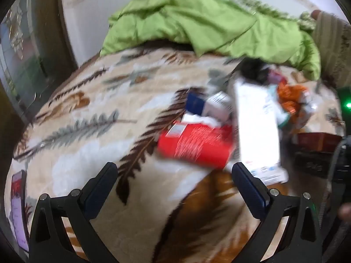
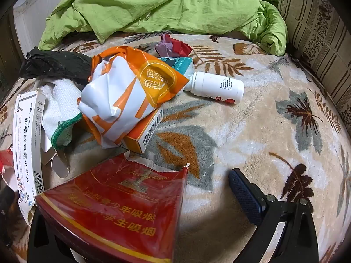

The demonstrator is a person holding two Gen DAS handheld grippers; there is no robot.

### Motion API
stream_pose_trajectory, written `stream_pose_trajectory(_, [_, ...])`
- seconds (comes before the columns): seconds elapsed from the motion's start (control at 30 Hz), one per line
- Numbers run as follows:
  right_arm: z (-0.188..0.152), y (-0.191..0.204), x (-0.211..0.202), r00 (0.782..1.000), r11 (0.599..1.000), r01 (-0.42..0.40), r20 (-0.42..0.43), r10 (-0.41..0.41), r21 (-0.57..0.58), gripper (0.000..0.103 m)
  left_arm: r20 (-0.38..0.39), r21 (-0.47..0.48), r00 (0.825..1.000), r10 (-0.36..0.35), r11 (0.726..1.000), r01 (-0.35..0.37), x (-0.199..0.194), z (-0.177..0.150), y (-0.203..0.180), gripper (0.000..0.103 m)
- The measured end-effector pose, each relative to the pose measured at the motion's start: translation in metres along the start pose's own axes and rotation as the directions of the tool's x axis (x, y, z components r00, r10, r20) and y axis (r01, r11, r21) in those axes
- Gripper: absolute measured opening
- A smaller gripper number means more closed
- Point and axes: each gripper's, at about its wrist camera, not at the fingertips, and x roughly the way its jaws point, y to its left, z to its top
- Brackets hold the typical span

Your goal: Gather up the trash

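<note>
Right hand-held gripper (image 2: 175,197) is hovering spread wide over the red pack (image 2: 114,208), nearer than the left hand-held gripper (image 1: 174,176), also spread and empty.

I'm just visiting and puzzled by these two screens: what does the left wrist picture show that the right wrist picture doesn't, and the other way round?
Only the left wrist view shows a bright red box, a blue-and-white box, and both fingers of the open left claw with nothing between them.

Only the right wrist view shows a white bottle lying on its side, a torn dark red carton up close, hiding one finger of the right claw, and an orange box under the bag.

Both show the green quilt, the leaf-patterned blanket, the long white box and the orange-and-white bag.
</note>
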Motion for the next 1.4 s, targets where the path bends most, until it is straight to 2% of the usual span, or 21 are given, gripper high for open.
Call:
stream_pose_trajectory(0.13, [0.000,-0.002,-0.010,0.998,0.998,-0.025,-0.056,0.021,-0.057,0.102,0.044,-0.005,0.999,-0.005,1.000,0.005,-0.017,0.000,-0.002,0.103])
stream_pose_trajectory(0.17, [-0.002,-0.005,-0.017,0.998,0.998,-0.029,-0.049,0.026,-0.058,0.102,0.061,-0.011,0.998,-0.004,1.000,0.005,-0.023,-0.001,-0.001,0.103])
stream_pose_trajectory(0.23, [-0.009,-0.009,-0.040,1.000,0.997,-0.024,-0.003,0.023,-0.070,0.102,0.093,-0.020,0.996,-0.002,1.000,0.003,-0.039,-0.004,0.001,0.103])
stream_pose_trajectory(0.3, [-0.016,-0.006,-0.068,0.997,0.997,0.008,0.082,-0.001,-0.082,0.102,0.131,-0.042,0.991,0.008,0.999,-0.002,-0.057,-0.008,0.004,0.103])
stream_pose_trajectory(0.4, [-0.031,-0.011,-0.118,0.978,0.996,0.031,0.206,-0.011,-0.089,0.102,0.159,-0.049,0.987,-0.002,0.999,0.010,-0.086,-0.019,0.010,0.103])
stream_pose_trajectory(0.5, [-0.050,-0.016,-0.162,0.961,0.992,0.046,0.276,-0.013,-0.115,0.102,0.181,-0.038,0.983,-0.016,0.999,0.023,-0.117,-0.036,0.013,0.103])
stream_pose_trajectory(0.6, [-0.071,-0.022,-0.196,0.950,0.991,0.026,0.313,0.016,-0.130,0.102,0.200,-0.036,0.979,-0.030,0.999,0.037,-0.143,-0.052,0.017,0.103])
stream_pose_trajectory(0.67, [-0.085,-0.026,-0.210,0.944,0.991,0.020,0.328,0.025,-0.133,0.102,0.212,-0.028,0.977,-0.016,0.999,0.022,-0.154,-0.062,0.015,0.103])
stream_pose_trajectory(0.9, [-0.114,-0.034,-0.222,0.936,0.996,0.027,0.351,0.005,-0.085,0.102,0.211,-0.006,0.977,0.007,1.000,-0.006,-0.167,-0.072,0.001,0.103])
stream_pose_trajectory(1.03, [-0.122,-0.041,-0.232,0.919,0.997,0.052,0.394,-0.022,-0.065,0.102,0.207,0.006,0.978,0.011,1.000,-0.012,-0.163,-0.072,0.000,0.103])
stream_pose_trajectory(1.4, [-0.123,-0.039,-0.225,0.929,0.993,0.081,0.367,-0.045,-0.083,0.102,0.174,-0.014,0.985,0.017,1.000,-0.015,-0.155,-0.075,0.008,0.103])
